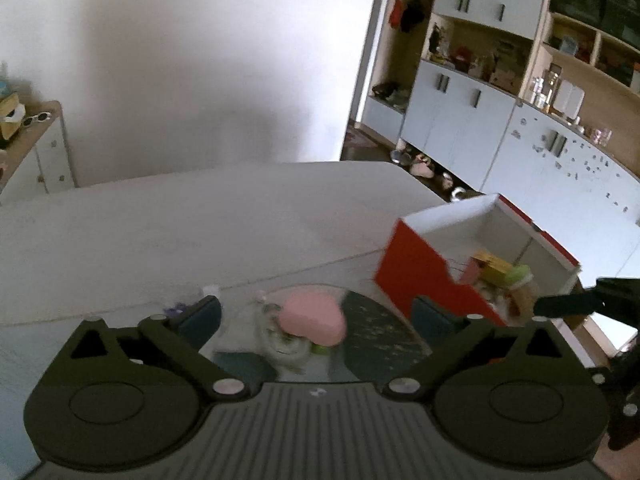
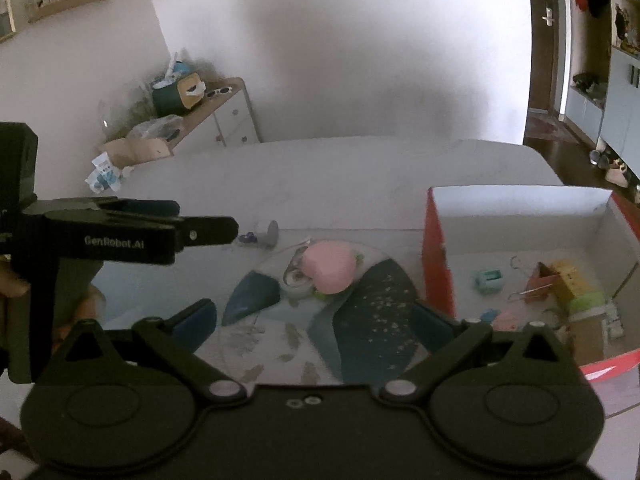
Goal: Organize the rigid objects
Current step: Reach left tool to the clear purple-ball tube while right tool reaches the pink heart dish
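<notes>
A pink rounded object [image 1: 314, 318] [image 2: 329, 267] lies on a round glass plate [image 2: 360, 320] with blue patterning, next to a small clear container [image 2: 298, 280]. My left gripper [image 1: 316, 316] is open and empty, its fingers either side of the pink object and above it. It shows in the right wrist view [image 2: 236, 230] from the side. My right gripper [image 2: 316, 324] is open and empty above the plate's near side. A red-and-white box [image 1: 416, 272] [image 2: 438, 248] at the right holds several small objects.
A small grey-and-purple item [image 2: 266, 234] lies on the white table [image 2: 320, 176] beyond the plate. A low cabinet [image 2: 224, 116] with clutter stands by the far wall. Shelving and cupboards [image 1: 500, 112] line the right side.
</notes>
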Action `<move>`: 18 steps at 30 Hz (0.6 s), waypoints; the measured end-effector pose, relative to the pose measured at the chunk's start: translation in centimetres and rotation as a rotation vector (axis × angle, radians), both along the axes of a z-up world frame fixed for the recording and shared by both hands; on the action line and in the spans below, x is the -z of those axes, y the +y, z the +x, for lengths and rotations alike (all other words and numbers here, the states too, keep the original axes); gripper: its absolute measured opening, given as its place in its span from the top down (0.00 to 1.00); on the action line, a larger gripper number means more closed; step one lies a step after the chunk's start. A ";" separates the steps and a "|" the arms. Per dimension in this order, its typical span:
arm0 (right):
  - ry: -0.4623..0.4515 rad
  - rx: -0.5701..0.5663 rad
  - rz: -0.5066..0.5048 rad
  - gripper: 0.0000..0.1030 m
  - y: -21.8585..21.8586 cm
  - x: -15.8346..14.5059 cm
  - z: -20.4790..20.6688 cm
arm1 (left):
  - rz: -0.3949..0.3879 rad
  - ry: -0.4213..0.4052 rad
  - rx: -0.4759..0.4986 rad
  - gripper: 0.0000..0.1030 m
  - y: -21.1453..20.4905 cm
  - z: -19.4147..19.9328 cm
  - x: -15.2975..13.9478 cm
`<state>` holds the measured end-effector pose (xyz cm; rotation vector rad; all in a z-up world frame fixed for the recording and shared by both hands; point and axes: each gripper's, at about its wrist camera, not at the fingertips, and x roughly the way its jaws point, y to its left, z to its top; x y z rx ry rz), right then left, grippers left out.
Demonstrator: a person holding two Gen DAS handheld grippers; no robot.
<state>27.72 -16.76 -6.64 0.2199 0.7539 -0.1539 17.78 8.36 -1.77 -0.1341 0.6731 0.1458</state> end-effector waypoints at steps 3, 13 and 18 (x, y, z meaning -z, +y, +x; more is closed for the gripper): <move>0.012 0.005 -0.023 0.01 0.7 0.7 1.3 | -0.004 0.002 -0.014 0.01 1.8 0.3 0.7; 0.077 0.040 -0.063 0.02 1.3 4.0 6.6 | -0.046 0.059 -0.119 0.01 6.9 3.0 4.7; 0.113 0.041 -0.077 0.03 0.9 5.6 8.8 | -0.012 0.069 -0.161 0.01 8.5 4.5 6.6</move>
